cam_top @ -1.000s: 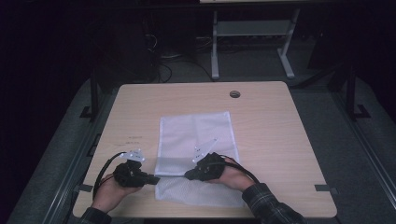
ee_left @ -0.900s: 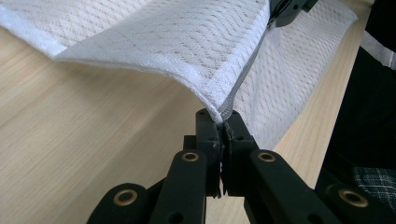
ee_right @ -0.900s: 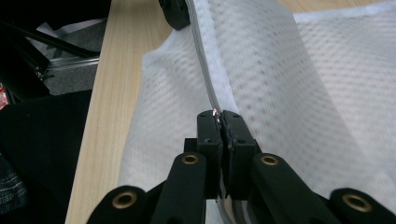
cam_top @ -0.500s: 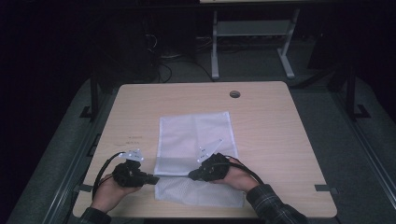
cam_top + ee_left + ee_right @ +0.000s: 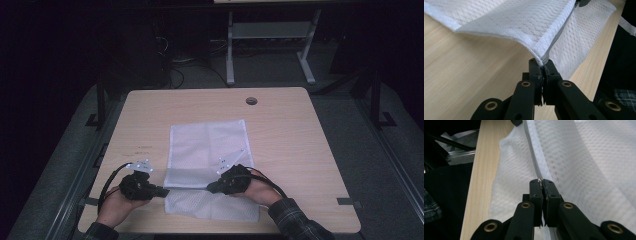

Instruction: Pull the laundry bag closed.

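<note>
A white mesh bag (image 5: 210, 145) lies flat on the wooden table (image 5: 300, 150), its near end folded along a grey zipper (image 5: 532, 152). In the high view my left gripper (image 5: 164, 191) is at the bag's left edge. My right gripper (image 5: 210, 189) is a little way along the same fold line. The left gripper view has my left gripper (image 5: 542, 65) shut on the bag's hemmed corner (image 5: 537, 53) where the zipper ends, lifting it slightly off the wood. In the right gripper view my right gripper (image 5: 541, 183) is shut on the small metal zipper pull (image 5: 539, 180).
A round cable hole (image 5: 251, 101) sits near the table's far edge. A metal stand (image 5: 270, 45) is on the dark floor beyond the table. Bare wood lies left and right of the bag. The near table edge runs just below both hands.
My right gripper has edged slightly to the right along the zipper line, still shut. The left gripper has stayed in place on the corner.
</note>
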A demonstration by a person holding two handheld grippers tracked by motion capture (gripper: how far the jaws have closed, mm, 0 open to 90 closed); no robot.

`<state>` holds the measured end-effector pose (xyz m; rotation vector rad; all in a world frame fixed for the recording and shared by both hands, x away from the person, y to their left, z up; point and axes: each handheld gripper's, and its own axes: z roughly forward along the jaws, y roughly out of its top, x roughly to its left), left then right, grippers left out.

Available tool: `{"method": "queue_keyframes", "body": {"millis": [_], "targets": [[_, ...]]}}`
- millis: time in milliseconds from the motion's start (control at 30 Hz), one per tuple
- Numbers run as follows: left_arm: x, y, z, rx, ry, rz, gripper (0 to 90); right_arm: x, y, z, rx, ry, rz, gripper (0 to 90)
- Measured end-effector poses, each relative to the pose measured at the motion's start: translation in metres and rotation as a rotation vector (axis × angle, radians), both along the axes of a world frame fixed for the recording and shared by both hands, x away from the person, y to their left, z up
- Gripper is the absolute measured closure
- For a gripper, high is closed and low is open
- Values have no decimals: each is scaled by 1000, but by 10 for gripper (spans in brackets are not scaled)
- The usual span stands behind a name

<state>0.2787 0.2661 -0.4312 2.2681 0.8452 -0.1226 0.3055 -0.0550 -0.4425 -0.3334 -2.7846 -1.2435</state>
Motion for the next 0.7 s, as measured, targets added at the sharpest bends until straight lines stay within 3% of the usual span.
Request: {"method": "queue_keyframes", "body": {"millis": [700], "targets": [[0,3,0,-2,1,7,873,-1,-26,-2,-16,6,-38,869]]}}
